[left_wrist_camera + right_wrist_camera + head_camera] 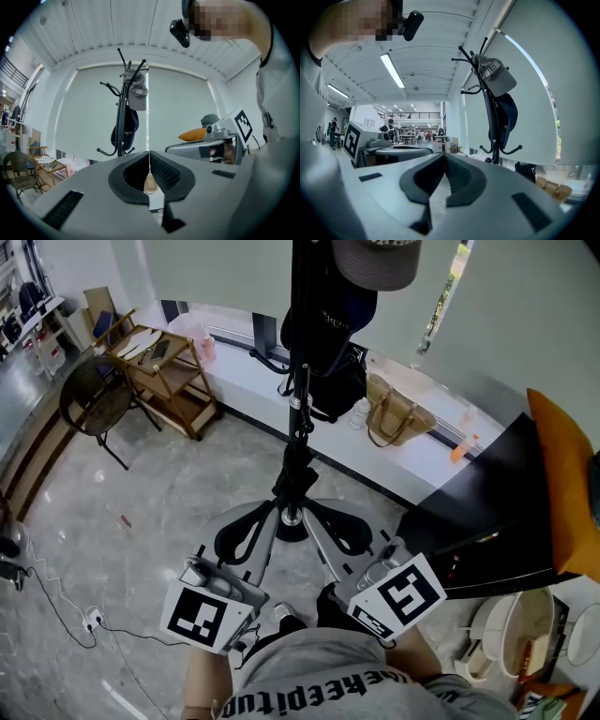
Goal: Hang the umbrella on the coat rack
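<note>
Left gripper point(149, 154) and right gripper point(444, 157) jaws both pressed together, empty; coat rack point(300, 399) at 12 o'clock; I can't spot the umbrella in any of the 3 views; I'd expect it light, stiff-shafted, slippery-canopied, so I'd pinch the handle.

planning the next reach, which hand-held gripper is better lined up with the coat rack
Left, slightly. The left hand-held gripper and right hand-held gripper are both shut and empty, but the coat rack stands nearer the left one's jaw line than the right's. It's a small edge.
</note>
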A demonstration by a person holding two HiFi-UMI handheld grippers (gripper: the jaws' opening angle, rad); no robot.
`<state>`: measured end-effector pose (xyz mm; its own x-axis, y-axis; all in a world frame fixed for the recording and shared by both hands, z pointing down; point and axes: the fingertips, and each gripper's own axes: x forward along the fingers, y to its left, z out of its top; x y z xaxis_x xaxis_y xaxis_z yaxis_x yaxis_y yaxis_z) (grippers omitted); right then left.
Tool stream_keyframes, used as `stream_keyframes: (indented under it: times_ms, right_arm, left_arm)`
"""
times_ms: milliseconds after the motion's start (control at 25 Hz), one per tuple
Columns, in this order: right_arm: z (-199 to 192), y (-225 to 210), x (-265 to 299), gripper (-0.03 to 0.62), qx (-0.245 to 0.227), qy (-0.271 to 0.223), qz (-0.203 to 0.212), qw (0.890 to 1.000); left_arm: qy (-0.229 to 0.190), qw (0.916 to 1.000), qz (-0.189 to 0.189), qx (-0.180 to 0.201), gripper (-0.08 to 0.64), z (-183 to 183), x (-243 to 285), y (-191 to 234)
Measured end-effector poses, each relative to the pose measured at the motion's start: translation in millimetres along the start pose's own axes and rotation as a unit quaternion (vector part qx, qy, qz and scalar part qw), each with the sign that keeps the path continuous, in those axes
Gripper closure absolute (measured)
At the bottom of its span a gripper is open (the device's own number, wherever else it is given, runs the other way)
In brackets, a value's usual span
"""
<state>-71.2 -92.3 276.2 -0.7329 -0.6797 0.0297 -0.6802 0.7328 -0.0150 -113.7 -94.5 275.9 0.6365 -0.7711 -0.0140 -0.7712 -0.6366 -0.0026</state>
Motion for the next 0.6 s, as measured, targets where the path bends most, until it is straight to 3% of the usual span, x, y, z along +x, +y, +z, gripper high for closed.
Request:
stream_keyframes:
  times_ms: [280, 600]
  right_arm:
    - [1, 9, -11, 0.578, -0.001, -0.006, -0.011, 1.000]
    - [0, 22, -13, 0.578, -0.002, -0.006, -0.011, 1.000]
  left_arm:
    - [-0.011, 0.9999, -0.008, 0.006, 0.543, 5, -9, -10]
    - [0.007, 0.9999, -0.012, 0.007, 0.543, -6, -22, -16]
